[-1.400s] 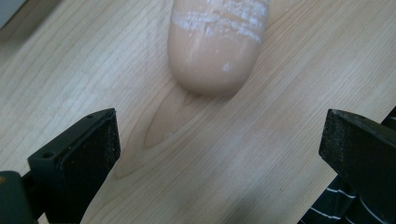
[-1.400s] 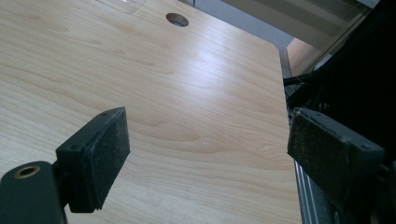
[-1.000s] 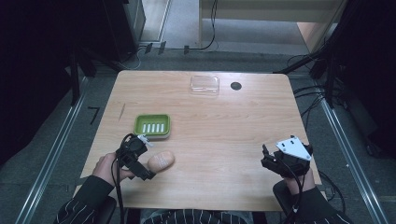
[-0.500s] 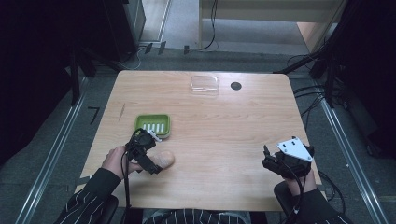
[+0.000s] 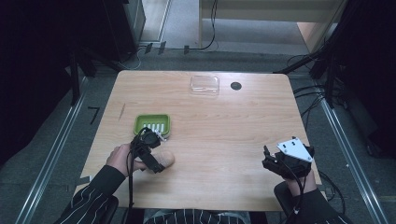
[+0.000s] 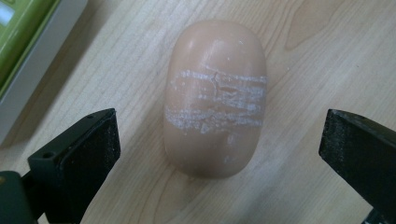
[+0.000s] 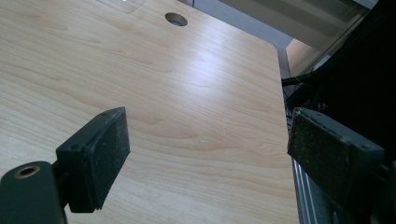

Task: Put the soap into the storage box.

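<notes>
Left gripper (image 5: pixel 150 148) has swung in over the soap bar (image 6: pixel 215 95), fingers spread wide astride it, soap flat on the table just beside the green dish (image 5: pixel 152 124); grasp pending, right gripper (image 5: pixel 280 163) idle, unclenched.

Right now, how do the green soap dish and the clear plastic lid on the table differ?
The green soap dish is opaque and sits near the left gripper; the clear plastic lid is see-through and lies at the table's far edge, away from both grippers. Both are shallow, rounded rectangles resting flat on the wooden table.
</notes>
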Demonstrator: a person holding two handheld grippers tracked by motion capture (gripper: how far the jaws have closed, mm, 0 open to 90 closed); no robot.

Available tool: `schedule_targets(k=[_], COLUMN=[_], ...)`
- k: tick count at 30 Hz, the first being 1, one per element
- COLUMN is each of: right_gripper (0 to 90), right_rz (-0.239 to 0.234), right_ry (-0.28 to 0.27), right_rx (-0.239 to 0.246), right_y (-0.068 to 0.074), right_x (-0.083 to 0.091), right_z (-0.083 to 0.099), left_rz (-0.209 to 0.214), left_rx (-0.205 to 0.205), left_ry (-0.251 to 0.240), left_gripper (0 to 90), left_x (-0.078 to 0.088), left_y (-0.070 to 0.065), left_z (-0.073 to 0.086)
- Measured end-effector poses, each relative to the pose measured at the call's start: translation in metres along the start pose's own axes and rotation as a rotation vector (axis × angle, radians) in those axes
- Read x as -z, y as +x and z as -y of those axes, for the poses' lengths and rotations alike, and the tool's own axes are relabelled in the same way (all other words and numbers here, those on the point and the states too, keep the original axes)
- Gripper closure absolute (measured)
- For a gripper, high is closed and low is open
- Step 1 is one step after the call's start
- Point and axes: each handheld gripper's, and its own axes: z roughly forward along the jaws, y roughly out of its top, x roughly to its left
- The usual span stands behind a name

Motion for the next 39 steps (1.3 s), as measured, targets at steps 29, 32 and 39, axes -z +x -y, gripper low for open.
schedule_targets(k=[29, 32, 39], right_gripper=[13.8, 13.8, 13.8], right_rz=[-0.008, -0.006, -0.008], right_ry=[-0.004, -0.003, -0.004], right_rx=[0.009, 0.012, 0.009], right_y=[0.0, 0.0, 0.0], right_x=[-0.001, -0.001, -0.001], right_z=[0.0, -0.001, -0.001], left_rz=[-0.012, -0.021, -0.021], left_rx=[-0.072, -0.085, -0.084], left_ry=[0.076, 0.1, 0.111], left_gripper=[13.3, 14.3, 21.6], left_x=[-0.02, -0.023, -0.028], left_y=[-0.008, -0.008, -0.008], left_z=[-0.018, -0.021, -0.02])
